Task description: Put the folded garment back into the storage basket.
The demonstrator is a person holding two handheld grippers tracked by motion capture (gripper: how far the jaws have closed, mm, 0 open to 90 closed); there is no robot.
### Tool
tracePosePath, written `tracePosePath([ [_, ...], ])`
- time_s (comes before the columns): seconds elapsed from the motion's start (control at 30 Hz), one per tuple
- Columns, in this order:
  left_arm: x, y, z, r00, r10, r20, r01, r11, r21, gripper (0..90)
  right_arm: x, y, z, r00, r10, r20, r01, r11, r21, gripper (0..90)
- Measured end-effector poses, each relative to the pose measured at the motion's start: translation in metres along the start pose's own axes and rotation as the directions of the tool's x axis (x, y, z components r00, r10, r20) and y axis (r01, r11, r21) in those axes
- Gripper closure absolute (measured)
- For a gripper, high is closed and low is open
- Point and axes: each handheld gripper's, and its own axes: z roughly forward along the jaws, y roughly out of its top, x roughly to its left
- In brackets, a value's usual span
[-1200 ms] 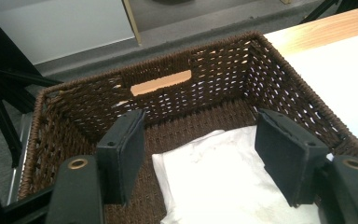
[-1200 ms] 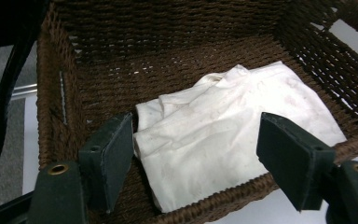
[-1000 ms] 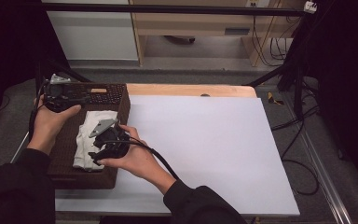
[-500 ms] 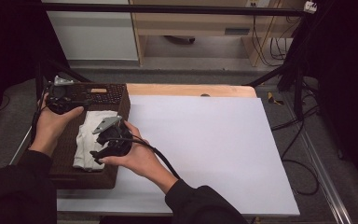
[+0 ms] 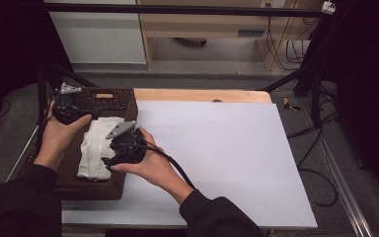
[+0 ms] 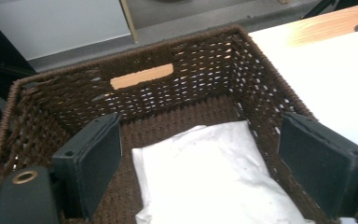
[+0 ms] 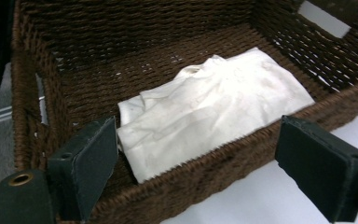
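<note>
Folded white cloth (image 5: 94, 150) lengthwise in basket (image 5: 121, 101) (collar rearward); both tongs agape, empty

Dim room, grey floor (image 5: 202, 81), cables (image 5: 321, 163)

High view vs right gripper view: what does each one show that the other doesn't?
High view alone: both hands, the left gripper over the basket's far end, the right gripper at its right rim, the whole white table, and the floor and cables beyond.

Right gripper view alone: its own two black jaws standing wide apart, the folds of the white cloth up close, and the weave of the basket walls.

Both: the brown wicker basket with the folded white cloth lying inside.
</note>
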Motion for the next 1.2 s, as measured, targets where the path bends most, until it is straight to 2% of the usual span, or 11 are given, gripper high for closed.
tracePosePath([
  [0.3, -0.007, -0.001, -0.009, 0.9999, 0.015, 0.005, -0.015, 0.9998, -0.009, 10.8, -0.012, -0.001, -0.012, 0.9997, 0.015, 0.021, -0.015, 1.0, -0.008, 12.8],
  [0.67, -0.01, -0.01, -0.027, 0.9997, -0.015, 0.022, 0.016, 0.9978, -0.065, 10.0, -0.028, -0.007, -0.026, 0.9981, 0.039, 0.048, -0.039, 0.999, -0.014, 12.6],
  [0.77, -0.013, -0.011, -0.031, 0.9998, -0.01, 0.015, 0.011, 0.9966, -0.082, 9.7, -0.033, -0.009, -0.03, 0.9974, 0.047, 0.055, -0.046, 0.999, -0.015, 12.4],
  [0.87, -0.015, -0.014, -0.033, 0.9996, -0.018, 0.022, 0.02, 0.9951, -0.097, 9.6, -0.038, -0.012, -0.035, 0.9965, 0.061, 0.057, -0.06, 0.998, -0.026, 12.5],
  [1.0, -0.017, -0.018, -0.036, 0.9997, -0.023, 0.008, 0.024, 0.9915, -0.128, 9.9, -0.045, -0.017, -0.039, 0.9949, 0.072, 0.07, -0.07, 0.997, -0.029, 12.2],
  [1.2, -0.021, -0.022, -0.04, 0.9997, -0.021, 0.013, 0.023, 0.9917, -0.127, 8.5, -0.053, -0.024, -0.044, 0.9912, 0.098, 0.089, -0.095, 0.995, -0.036, 12.2],
])
